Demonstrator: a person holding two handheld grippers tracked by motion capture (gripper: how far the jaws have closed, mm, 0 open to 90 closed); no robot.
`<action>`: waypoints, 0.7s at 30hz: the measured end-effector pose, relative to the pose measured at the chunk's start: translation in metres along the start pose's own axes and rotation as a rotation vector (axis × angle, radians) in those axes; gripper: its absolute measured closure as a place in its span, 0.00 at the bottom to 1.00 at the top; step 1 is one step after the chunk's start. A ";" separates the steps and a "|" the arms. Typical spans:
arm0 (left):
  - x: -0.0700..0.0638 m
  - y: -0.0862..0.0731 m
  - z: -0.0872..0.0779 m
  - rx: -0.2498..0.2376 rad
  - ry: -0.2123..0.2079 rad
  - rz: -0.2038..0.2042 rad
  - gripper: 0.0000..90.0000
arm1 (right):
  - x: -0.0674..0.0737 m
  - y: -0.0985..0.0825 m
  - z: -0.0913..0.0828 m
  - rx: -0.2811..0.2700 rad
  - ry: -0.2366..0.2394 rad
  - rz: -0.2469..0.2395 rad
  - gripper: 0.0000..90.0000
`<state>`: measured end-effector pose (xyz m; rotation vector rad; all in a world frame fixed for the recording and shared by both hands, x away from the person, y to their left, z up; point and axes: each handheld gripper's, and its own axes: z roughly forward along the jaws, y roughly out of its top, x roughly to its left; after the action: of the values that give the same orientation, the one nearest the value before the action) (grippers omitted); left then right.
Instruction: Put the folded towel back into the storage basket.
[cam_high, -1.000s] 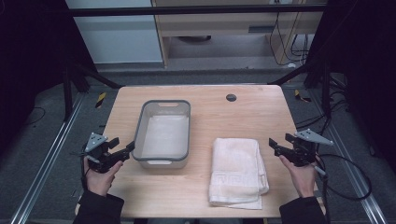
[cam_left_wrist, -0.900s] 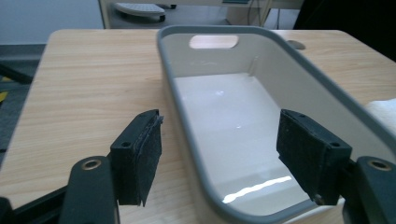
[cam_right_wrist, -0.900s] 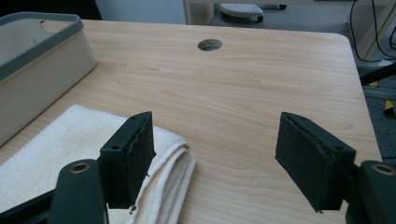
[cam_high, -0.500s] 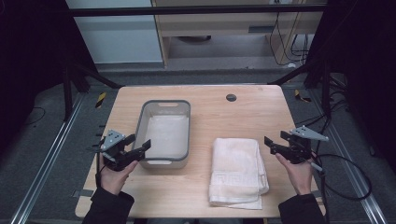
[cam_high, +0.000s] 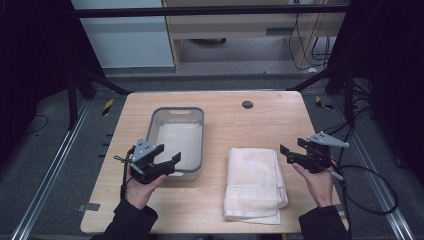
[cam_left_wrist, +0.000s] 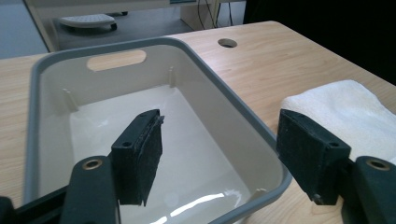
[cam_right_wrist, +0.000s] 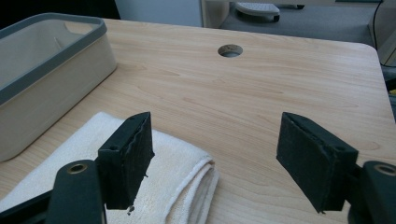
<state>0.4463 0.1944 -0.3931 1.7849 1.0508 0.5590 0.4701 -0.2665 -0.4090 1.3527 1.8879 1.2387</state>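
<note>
Two grippers, both sitting with jaws spread and nothing between the pads. Left gripper (cam_high: 167, 160) is hovering at the near rim of the grey-rimmed tub (cam_high: 197, 142); from the gripper, the tub is lying at 12 o'clock, just ahead. In the left gripper view the left gripper (cam_left_wrist: 219, 154) is looking straight into the tub (cam_left_wrist: 243, 116), with the near right corner of the rim passing between the two jaws, no pad pressing on it as far as I can tell. White towel (cam_left_wrist: 355, 107) is showing at 2 o'clock there, beyond the right jaw.

Right gripper (cam_high: 287, 154) is pointing toward 9 o'clock in the high view, with the folded towel (cam_high: 255, 182) lying just beside its tips, slightly toward 8 o'clock. In the right gripper view the right gripper (cam_right_wrist: 215, 154) has the towel (cam_right_wrist: 177, 168) under its left jaw; tub (cam_right_wrist: 56, 79) at 10 o'clock. Wooden table (cam_high: 260, 125) is carrying tub and towel side by side, near each other, not touching.
</note>
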 end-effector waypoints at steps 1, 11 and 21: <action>-0.002 0.000 0.001 0.002 -0.003 0.003 0.34 | 0.000 0.001 0.000 0.004 0.001 -0.001 0.30; -0.032 -0.004 0.021 0.032 -0.058 0.049 0.34 | 0.003 0.005 0.004 0.013 0.034 0.005 0.28; -0.058 -0.007 0.033 0.062 -0.117 0.073 0.35 | 0.007 0.001 0.014 0.060 0.072 0.002 0.26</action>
<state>0.4369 0.1300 -0.4095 1.8932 0.9343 0.4643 0.4793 -0.2550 -0.4143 1.3572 1.9883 1.2571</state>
